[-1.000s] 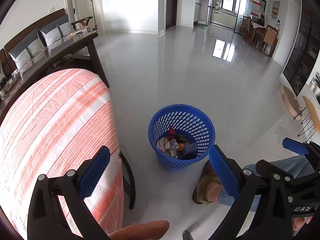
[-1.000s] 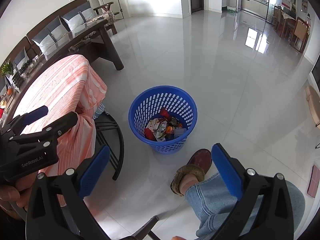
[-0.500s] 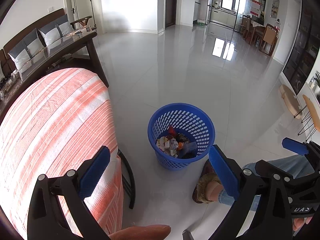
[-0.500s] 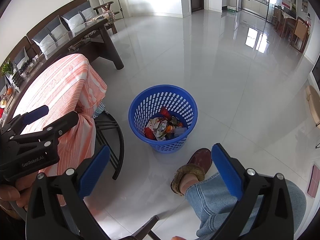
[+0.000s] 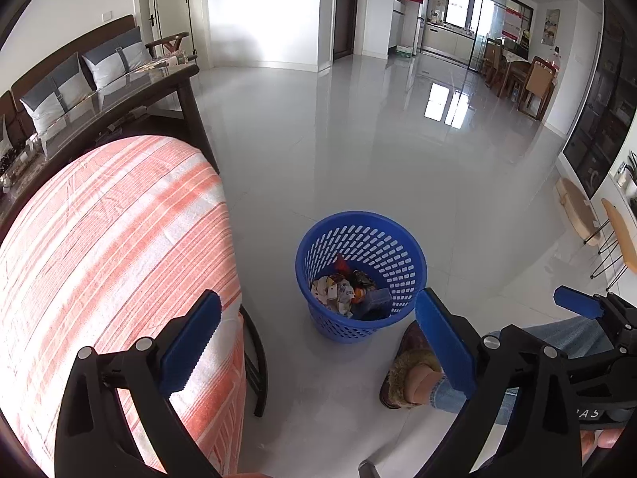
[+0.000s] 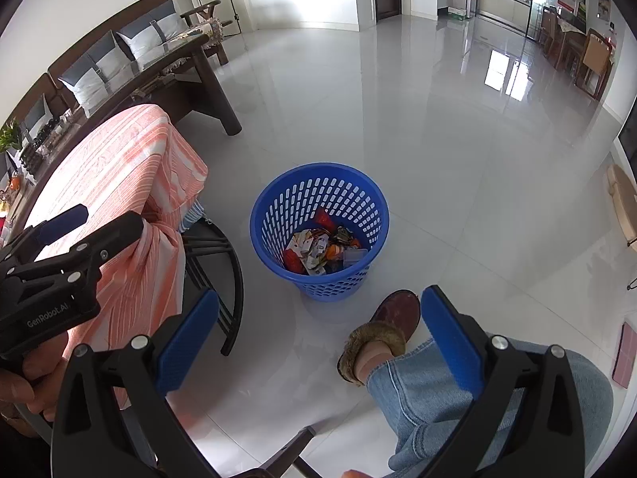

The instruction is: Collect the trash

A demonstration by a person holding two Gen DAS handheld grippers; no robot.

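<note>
A blue perforated waste basket (image 5: 360,275) stands on the glossy floor and holds several crumpled wrappers and scraps (image 5: 342,288). It also shows in the right wrist view (image 6: 319,231), with the trash (image 6: 318,249) inside. My left gripper (image 5: 318,344) is open and empty, held above the floor between the table edge and the basket. My right gripper (image 6: 318,342) is open and empty, above the floor just in front of the basket. The left gripper also shows from the side in the right wrist view (image 6: 59,239).
A table with an orange-and-white striped cloth (image 5: 99,259) stands to the left, on black curved legs (image 6: 227,279). The person's slippered foot (image 6: 378,334) and jeans leg (image 6: 458,410) are right of the basket. A dark wooden bench with cushions (image 5: 99,91) is behind.
</note>
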